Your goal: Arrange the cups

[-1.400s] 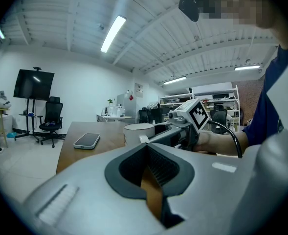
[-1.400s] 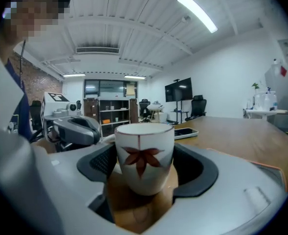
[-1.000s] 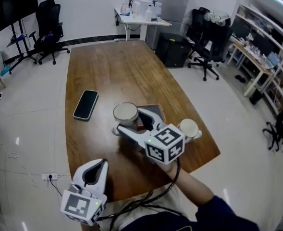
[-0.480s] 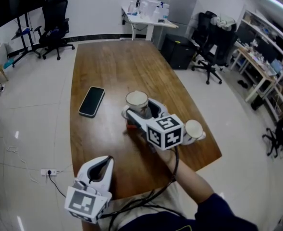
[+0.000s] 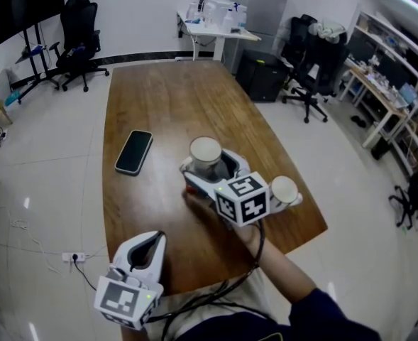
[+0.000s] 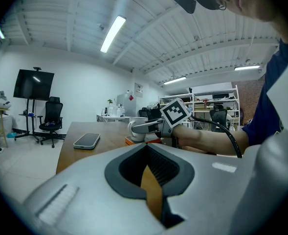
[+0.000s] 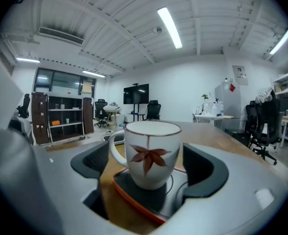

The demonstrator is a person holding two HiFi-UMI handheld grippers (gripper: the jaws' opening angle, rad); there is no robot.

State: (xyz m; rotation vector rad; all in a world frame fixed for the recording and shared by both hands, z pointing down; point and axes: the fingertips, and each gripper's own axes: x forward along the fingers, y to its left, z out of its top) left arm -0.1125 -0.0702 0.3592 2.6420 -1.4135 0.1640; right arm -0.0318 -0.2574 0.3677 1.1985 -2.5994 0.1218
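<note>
My right tool [image 5: 214,168] has just been opening its jaws, now clear of the cup [image 7: 151,153] on its coaster [image 7: 134,192]; I'd withdraw straight back without clipping it.

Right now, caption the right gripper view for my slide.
Right gripper, jaws just opening, straddles a leaf-print cup on its orange-rimmed coaster.

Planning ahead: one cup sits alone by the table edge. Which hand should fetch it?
Right. The right hand-held gripper, jaws just opening round the leaf cup, is nearest the lone cup; the shut left hand-held gripper is farther.
</note>
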